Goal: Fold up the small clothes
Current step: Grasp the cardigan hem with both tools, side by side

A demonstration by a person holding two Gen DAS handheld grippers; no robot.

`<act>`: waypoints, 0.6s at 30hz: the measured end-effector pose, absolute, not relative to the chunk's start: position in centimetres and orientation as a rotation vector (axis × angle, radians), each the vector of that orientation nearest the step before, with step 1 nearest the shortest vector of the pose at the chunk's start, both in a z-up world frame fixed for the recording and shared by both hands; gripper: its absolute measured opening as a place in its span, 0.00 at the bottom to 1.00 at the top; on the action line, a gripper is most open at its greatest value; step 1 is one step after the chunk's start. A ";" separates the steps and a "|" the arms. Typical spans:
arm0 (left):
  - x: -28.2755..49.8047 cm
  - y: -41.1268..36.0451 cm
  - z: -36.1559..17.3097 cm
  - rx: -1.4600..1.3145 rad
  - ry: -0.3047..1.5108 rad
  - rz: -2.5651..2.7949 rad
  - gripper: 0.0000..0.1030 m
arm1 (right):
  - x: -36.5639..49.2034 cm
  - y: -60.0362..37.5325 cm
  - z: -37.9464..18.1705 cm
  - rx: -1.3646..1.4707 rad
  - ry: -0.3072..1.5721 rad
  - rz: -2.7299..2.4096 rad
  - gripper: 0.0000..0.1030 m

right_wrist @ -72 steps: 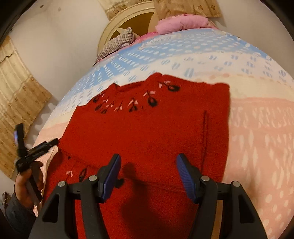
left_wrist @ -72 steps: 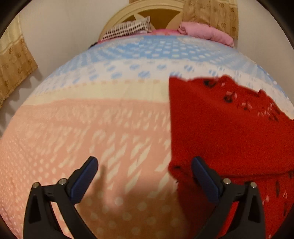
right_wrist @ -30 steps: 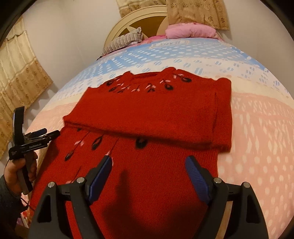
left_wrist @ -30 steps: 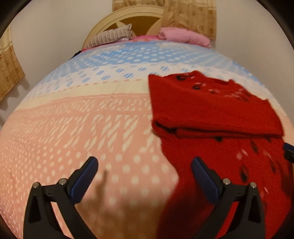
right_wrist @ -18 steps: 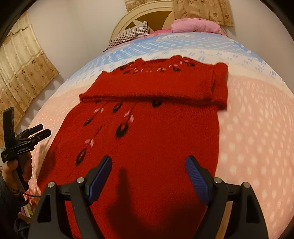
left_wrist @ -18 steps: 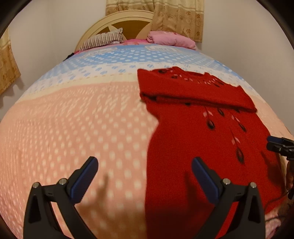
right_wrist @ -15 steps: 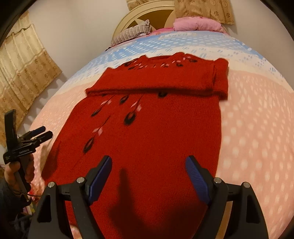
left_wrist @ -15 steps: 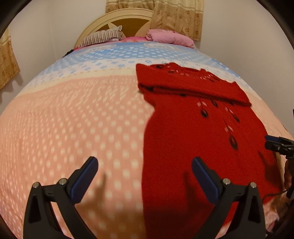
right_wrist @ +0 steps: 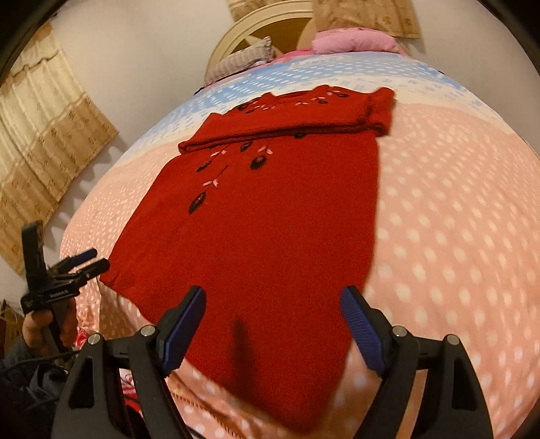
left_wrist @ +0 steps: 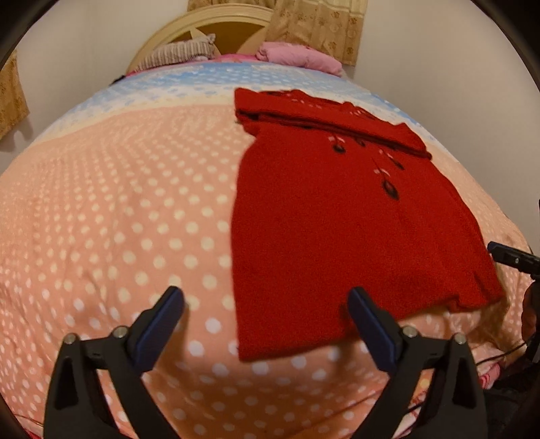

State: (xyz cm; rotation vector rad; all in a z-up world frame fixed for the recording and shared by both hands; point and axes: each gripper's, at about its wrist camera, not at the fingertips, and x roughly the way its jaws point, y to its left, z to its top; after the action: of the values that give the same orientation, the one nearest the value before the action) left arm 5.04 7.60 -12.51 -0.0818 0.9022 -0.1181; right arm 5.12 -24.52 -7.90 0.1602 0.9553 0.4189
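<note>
A red knit sweater (left_wrist: 324, 216) with dark leaf embroidery lies flat on the bed, its sleeves folded across the chest near the collar. It also shows in the right wrist view (right_wrist: 270, 216). My left gripper (left_wrist: 266, 324) is open and empty, above the bedspread near the sweater's lower left hem corner. My right gripper (right_wrist: 273, 327) is open and empty, above the lower right part of the hem. The left gripper also shows in the right wrist view (right_wrist: 86, 260), held in a hand off the sweater's left edge. The right gripper's tip shows in the left wrist view (left_wrist: 506, 255).
The bed has a pink, cream and blue dotted bedspread (left_wrist: 118, 219). A striped pillow (left_wrist: 182, 50) and pink pillow (left_wrist: 297, 55) lie by the cream headboard (left_wrist: 222, 23). Beige curtains (right_wrist: 44, 135) hang to the left. The bed's near edge is just below the hem.
Both grippers have drawn back from the folded sleeves toward the sweater's hem, staying open. The whole sweater, hem included, is now in view.
</note>
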 end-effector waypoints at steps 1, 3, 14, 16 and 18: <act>4.8 7.4 -12.6 -0.081 0.902 -0.127 0.94 | 4.9 -24.7 -7.9 0.165 0.957 0.411 0.80; 4.6 7.1 -12.9 -0.089 0.917 -0.143 0.94 | 3.8 -25.2 -8.1 0.163 0.964 0.391 0.80; 2.8 7.5 -13.4 -0.177 0.921 -0.203 0.79 | 1.7 -26.5 -9.7 0.226 0.994 0.354 0.80; 2.9 7.9 -13.3 -0.217 0.916 -0.229 0.73 | 1.5 -26.4 -9.7 0.223 0.989 0.353 0.80; 3.0 8.0 -13.3 -0.233 0.913 -0.241 0.73 | 1.4 -26.2 -9.7 0.230 0.992 0.360 0.80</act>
State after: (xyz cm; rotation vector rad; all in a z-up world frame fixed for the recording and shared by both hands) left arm 2.98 8.02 -13.34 -0.2331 0.9131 -0.2409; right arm 1.39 -26.22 -9.72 0.2295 0.9917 0.3602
